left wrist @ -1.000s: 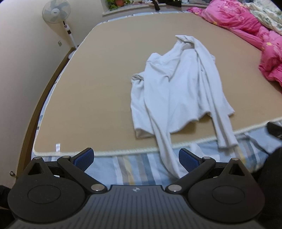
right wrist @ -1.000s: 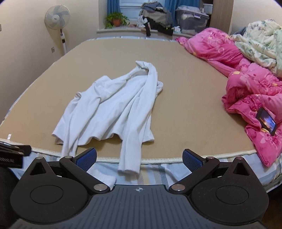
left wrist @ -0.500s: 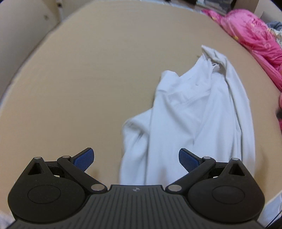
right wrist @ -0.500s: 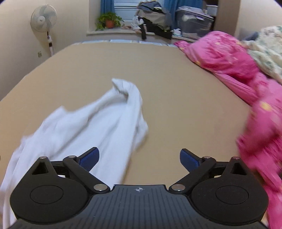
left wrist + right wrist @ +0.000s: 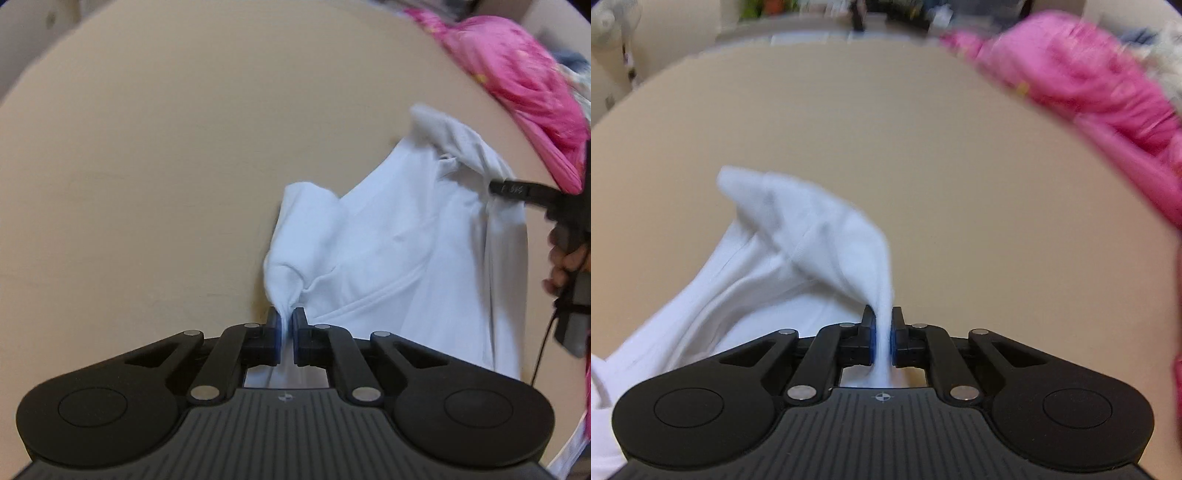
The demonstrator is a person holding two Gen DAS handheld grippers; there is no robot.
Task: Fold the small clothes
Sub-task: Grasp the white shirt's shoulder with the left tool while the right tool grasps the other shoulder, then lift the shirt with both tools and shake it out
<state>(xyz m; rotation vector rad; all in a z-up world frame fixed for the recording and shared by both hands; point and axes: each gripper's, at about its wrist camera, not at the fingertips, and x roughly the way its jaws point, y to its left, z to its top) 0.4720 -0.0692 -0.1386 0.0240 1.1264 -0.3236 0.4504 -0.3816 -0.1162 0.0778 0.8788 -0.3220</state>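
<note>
White garment [image 5: 388, 258] lies crumpled on the tan bed [image 5: 166, 166], spread mostly toward the right half and running from the near edge up toward the far right, where a pink duvet [image 5: 524, 88] is piled. Left claw [image 5: 284, 332] is closed down on a bunched bit of cloth at the garment's near-left edge, fabric pinched between the blue pads. Right claw [image 5: 882, 338] is likewise clamped on a gathered ridge of the same white garment [image 5: 798, 258], at its right side; in the left wrist view that tool and the hand on it show at the far right edge. So both grips are on, one per side, with the body of the cloth between and beyond them (long axis roughly near-to-far, slightly skewed right). Judgement: fold not started, this looks like the lift-and-spread step; next move likely needs both claws pulled apart and up evenly to flatten it. Right wrist view is motion-blurred, details soft.
</note>
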